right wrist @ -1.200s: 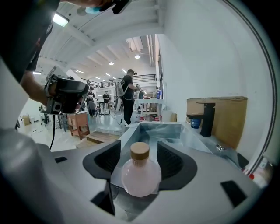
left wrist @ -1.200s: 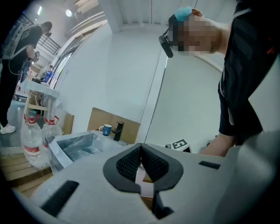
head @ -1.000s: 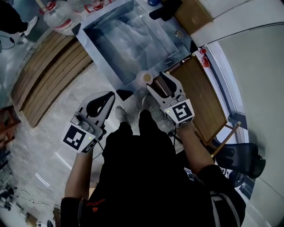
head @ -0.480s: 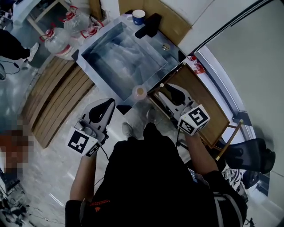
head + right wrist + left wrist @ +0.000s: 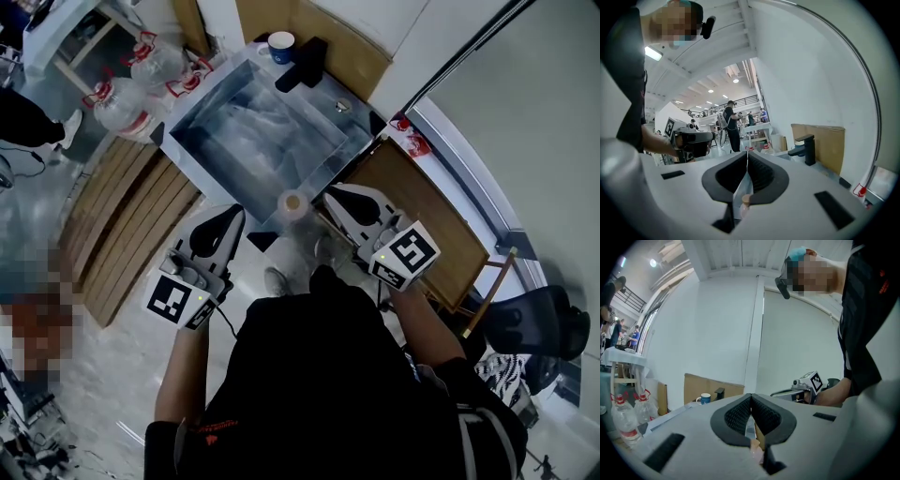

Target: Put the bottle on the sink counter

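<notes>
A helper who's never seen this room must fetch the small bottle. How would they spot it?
Find the steel sink by the wall. On its near rim stands a small clear bottle. Its tan cap sets it apart from the big red-capped water jugs left of the sink and the blue mug at the far rim.
</notes>
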A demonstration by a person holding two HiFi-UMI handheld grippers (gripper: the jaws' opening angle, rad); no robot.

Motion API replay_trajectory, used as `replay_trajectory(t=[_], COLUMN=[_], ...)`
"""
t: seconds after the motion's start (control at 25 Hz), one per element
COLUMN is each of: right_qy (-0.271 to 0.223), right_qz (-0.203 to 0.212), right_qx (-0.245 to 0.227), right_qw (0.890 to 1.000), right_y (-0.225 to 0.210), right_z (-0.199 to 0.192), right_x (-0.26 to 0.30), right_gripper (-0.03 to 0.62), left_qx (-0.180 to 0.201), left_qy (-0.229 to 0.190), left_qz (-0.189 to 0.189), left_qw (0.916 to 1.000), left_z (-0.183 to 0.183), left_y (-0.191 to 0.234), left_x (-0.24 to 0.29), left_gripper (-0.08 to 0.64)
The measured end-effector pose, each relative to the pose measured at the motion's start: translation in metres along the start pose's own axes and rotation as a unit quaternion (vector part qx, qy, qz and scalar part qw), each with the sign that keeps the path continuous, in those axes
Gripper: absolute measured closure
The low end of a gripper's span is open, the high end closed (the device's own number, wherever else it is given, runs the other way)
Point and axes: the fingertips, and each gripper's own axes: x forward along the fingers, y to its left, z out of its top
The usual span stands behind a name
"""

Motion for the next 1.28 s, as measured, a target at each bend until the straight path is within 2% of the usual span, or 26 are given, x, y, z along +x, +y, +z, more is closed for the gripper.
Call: replay_trajectory(t=[0.8,1.28], right_qy=[0.026,0.034], right_qz=[0.022,0.012], right_qx=[-0.025,-0.02], right_qw=[0.999,0.999], right_y=[0.006,0.002], right_z=[-0.001,-0.007], right_x=[0.025,0.024], right_gripper=[0.588,0.588], left_qx=[-0.012,-0.016], left_qy=[-0.014,-0.012], left_qz=[0.019,0.015], left_qw=[0.9996,0.9997], left_z=[0.0,-0.003], left_y=[0.005,0.003], left_x=[0.001,0.006], left_gripper=[0.543,0.543])
